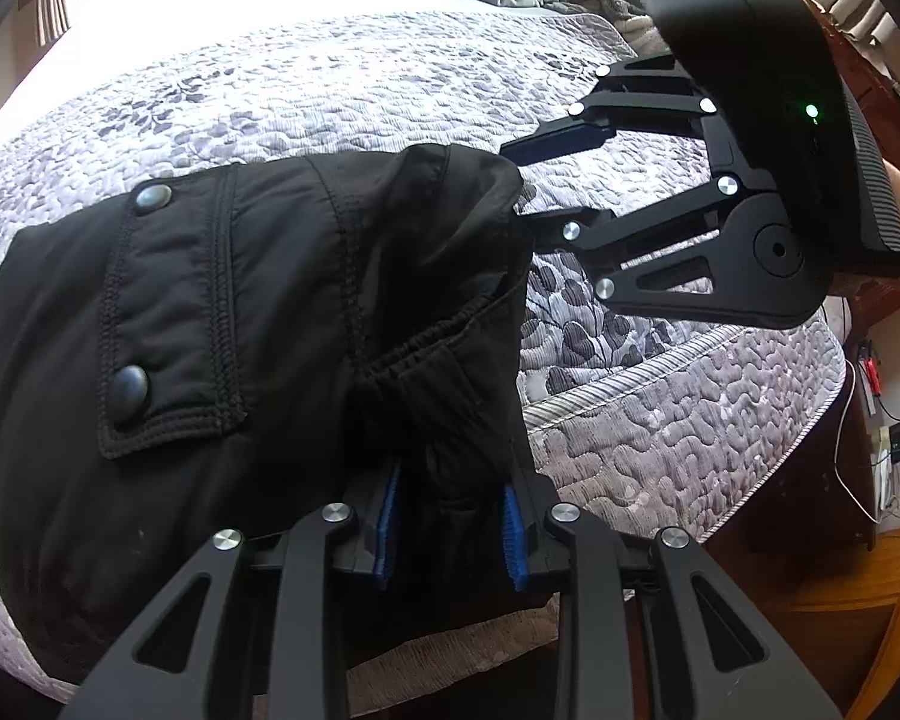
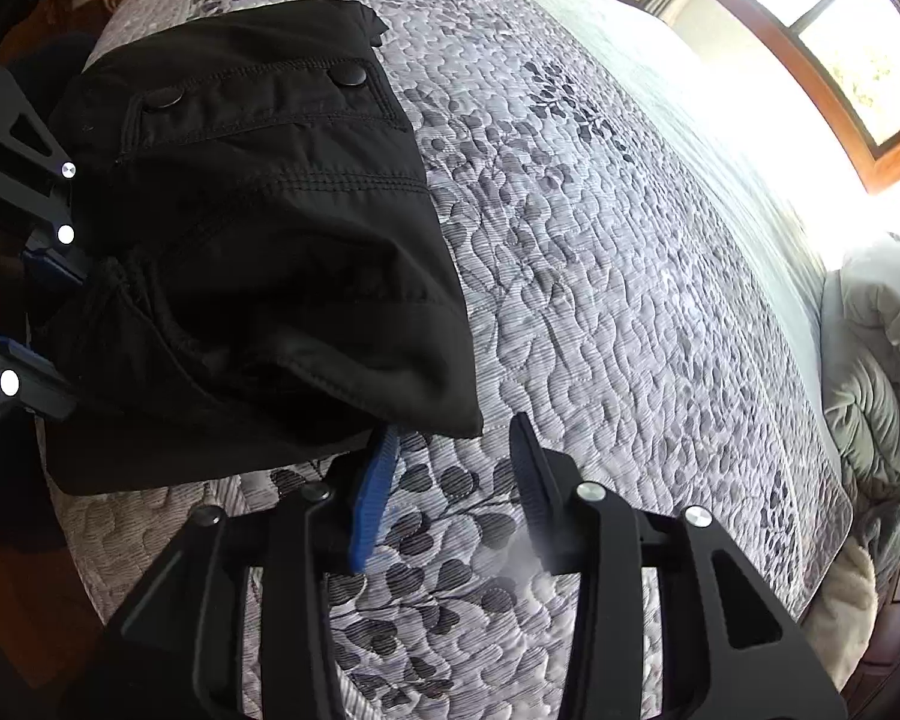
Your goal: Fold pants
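Black pants (image 1: 240, 312) lie folded in a bundle on the quilted bed, a snap-button pocket flap on top; they also show in the right wrist view (image 2: 258, 210). My left gripper (image 1: 450, 516) has bunched black fabric of the pants between its blue pads, at the near edge of the bundle; its jaws stand a little apart around the fabric. My right gripper (image 2: 450, 474) is open and empty, its fingers just right of the pants' edge, over the bedspread. It also shows in the left wrist view (image 1: 522, 180), at the pants' far right corner.
The grey floral quilt (image 2: 630, 240) covers the bed. A crumpled grey blanket (image 2: 882, 360) lies at the bed's head. A window (image 2: 840, 30) is behind. A wooden floor and cables (image 1: 870, 480) lie beyond the bed's edge.
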Demonstrator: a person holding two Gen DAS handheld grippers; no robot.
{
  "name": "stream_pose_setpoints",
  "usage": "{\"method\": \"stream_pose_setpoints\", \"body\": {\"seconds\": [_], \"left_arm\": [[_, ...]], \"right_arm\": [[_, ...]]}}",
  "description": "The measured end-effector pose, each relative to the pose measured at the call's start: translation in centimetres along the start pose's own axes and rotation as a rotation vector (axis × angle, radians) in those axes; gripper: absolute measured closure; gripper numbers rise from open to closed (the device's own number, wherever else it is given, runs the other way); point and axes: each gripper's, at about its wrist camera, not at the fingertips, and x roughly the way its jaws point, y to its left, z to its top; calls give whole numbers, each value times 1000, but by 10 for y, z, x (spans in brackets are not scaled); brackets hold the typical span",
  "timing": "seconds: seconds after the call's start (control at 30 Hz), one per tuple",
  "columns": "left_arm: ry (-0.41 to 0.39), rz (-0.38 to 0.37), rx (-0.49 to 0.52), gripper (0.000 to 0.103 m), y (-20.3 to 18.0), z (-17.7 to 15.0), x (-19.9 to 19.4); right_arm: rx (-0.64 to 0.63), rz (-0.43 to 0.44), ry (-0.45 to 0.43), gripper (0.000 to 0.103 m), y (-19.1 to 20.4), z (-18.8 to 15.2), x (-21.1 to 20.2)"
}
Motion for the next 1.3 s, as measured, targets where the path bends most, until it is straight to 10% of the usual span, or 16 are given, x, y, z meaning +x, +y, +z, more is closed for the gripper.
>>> {"method": "stream_pose_setpoints", "body": {"seconds": [0.17,0.3,0.47,0.6,0.83,0.97,1.03,1.3], "left_arm": [[2,-30,-9,74,5,0,2],[21,-137,-20,59,12,2,1],[-6,-357,-102,30,40,2,-34],[-108,-432,-157,28,80,-1,-81],[-216,-367,-266,16,167,-7,-117],[-187,-310,-306,16,203,-17,-107],[-169,-296,-320,16,215,-20,-97],[-176,-275,-310,16,227,-35,-83]], "right_arm": [[86,-7,24,56,0,-13,-5],[311,-17,57,28,-11,-29,-14],[725,61,5,30,-27,-61,-37],[1000,222,-145,59,-21,-75,-62],[1023,396,-318,71,34,-20,-62],[1046,315,-210,78,56,-29,-39],[1123,300,-182,102,58,-54,-27],[1237,284,-285,78,39,-53,-66]]}}
